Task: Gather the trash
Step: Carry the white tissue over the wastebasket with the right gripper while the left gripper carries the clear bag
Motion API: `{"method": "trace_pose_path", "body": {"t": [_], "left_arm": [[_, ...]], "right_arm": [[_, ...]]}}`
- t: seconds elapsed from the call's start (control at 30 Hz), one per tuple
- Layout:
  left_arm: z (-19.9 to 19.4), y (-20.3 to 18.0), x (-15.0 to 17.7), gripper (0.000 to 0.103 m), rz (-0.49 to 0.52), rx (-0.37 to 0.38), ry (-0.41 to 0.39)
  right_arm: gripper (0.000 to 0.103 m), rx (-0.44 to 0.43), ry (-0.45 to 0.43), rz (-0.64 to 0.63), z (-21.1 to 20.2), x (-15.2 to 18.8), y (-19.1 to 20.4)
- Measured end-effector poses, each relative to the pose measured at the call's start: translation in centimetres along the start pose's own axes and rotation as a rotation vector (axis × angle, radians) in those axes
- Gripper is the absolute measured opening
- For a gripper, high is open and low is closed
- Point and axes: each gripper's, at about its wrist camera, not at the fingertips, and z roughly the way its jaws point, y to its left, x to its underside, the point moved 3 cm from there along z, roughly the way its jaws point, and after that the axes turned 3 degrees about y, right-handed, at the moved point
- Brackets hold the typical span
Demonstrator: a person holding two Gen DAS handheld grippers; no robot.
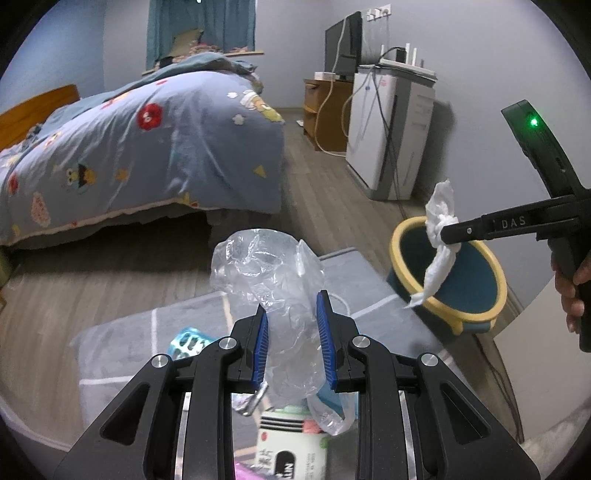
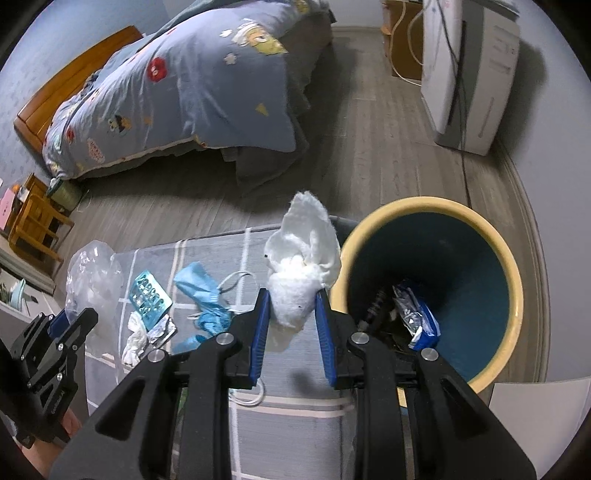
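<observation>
Pale grey walls enclose a bedroom with a grey wood-plank floor. On the left stands a bed with an orange wooden frame and a blue cartoon-print quilt. A teal curtain hangs on the far wall. At far right, a dark monitor tops a wooden cabinet, beside a white appliance trailing cables.

We see a crinkled, glossy clear plastic bag and soft, matt white tissue paper. Our bin looks smooth plastic; the floor is wood-grained.

The carton print is partly hidden behind the left claw.
</observation>
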Motion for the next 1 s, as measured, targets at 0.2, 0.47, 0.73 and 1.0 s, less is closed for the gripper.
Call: {"method": "trace_pose_path", "body": {"t": [0.2,0.47,0.73,1.0], "left_arm": [[0.7,-2.2,-0.5,0.026,0.029,0.024,0.001],[1.6,-5.2,-0.9,0.026,0.065,0.060,0.006],[3.1,-8.0,-1.0,0.026,0.108,0.093,0.024],[4.1,-10.9,-0.8,0.026,0.141,0.149,0.047]], "right_arm": [[0.025,0.006,-0.006,0.035,-0.3,0.1,-2.7],[0.025,0.015,-0.022,0.086,-0.9,0.4,-6.3],[0.025,0.049,-0.020,0.131,-0.7,0.7,-9.8],[0.025,0.138,0.004,0.142,0.5,1.2,-13.2]]}}
